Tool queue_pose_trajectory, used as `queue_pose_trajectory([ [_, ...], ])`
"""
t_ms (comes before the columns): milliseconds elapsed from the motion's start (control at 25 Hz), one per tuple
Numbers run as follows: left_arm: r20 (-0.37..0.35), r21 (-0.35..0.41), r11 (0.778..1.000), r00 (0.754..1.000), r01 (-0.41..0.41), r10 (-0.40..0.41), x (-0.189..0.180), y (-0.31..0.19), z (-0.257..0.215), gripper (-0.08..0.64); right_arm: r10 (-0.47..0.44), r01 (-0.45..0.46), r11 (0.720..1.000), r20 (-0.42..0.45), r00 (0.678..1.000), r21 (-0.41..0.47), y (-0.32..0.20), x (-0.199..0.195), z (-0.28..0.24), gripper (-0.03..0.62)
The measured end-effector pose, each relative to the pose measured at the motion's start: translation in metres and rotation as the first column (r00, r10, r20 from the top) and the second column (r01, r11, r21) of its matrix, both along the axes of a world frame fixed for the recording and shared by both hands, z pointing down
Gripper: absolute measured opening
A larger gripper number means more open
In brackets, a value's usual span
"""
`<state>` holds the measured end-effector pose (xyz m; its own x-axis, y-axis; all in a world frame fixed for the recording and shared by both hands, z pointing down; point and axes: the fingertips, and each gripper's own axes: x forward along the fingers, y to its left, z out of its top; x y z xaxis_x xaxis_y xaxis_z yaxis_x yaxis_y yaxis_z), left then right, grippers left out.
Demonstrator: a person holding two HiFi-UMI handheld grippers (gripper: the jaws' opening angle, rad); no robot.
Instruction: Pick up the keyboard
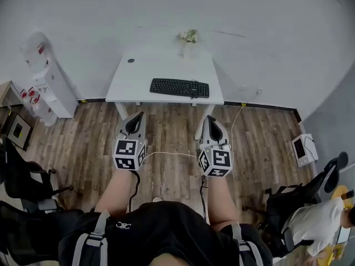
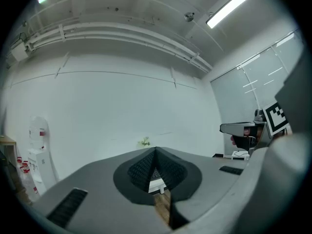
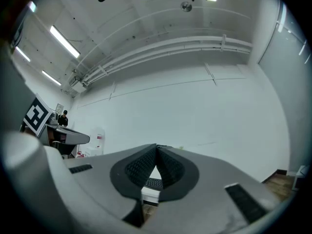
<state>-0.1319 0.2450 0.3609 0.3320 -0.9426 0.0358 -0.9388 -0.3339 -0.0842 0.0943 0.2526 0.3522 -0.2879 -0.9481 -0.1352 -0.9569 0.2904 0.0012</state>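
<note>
Wood-plank floor point(image 1: 83, 143) fills most of the head view, running up to a pale wall, and against that wall stands a white counter point(image 1: 133, 82). On the counter's right half, close to its front edge, lies the keyboard point(image 1: 179, 87). It is black, full-width and flat, with its long side parallel to that edge and rows of dark keys across its top. Behind it, at the counter's back edge, sits a small vase point(image 1: 188, 40) with pale flowers. Two bare forearms point(image 1: 119, 187) reach forward from the person's body, side by side and roughly parallel. Each carries a grey gripper with a black-and-white marker cube point(image 1: 129, 154) at its rear. The left gripper point(image 1: 137, 116) and the right gripper point(image 1: 209, 118) both hang over the floor, short of the counter and well apart from the keyboard, pointing toward it. A thin white cable point(image 1: 169, 153) sags between them. In the left gripper view the dark ribbed fingers point(image 2: 141, 172) are clenched, tips meeting, with nothing between them. In the right gripper view the fingers point(image 3: 139, 167) are likewise pressed together and empty, and part of the keyboard shows in the small opening below their tips.
</note>
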Motion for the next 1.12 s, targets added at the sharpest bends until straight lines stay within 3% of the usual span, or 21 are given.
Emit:
queue_pose_trajectory([
  [200, 0.006, 0.000, 1.000, 1.000, -0.009, 0.009, -0.001, -0.009, 0.002, 0.011, -0.005, 0.005, 1.000, 0.011, 1.000, -0.013, -0.009, -0.004, 0.004, 0.005],
  [400, 0.057, 0.018, 1.000, 0.998, -0.016, 0.015, 0.000, -0.022, 0.004, 0.011, -0.008, 0.009, 1.000, 0.023, 1.000, -0.021, -0.021, -0.011, 0.006, 0.005],
  [760, 0.050, 0.022, 0.998, 0.997, -0.056, 0.055, -0.014, -0.030, 0.013, 0.011, 0.003, -0.002, 1.000, 0.055, 0.998, -0.019, -0.027, -0.033, 0.015, 0.005],
  [920, 0.037, 0.036, 0.998, 0.998, -0.052, 0.051, -0.028, -0.033, 0.009, 0.011, 0.033, -0.033, 0.999, -0.006, 0.999, 0.020, -0.025, -0.048, 0.011, 0.005],
  [1120, 0.021, 0.055, 0.997, 0.998, -0.053, 0.052, -0.032, -0.035, 0.004, 0.011, 0.053, -0.053, 0.998, -0.003, 0.999, 0.034, -0.025, -0.046, 0.009, 0.005],
])
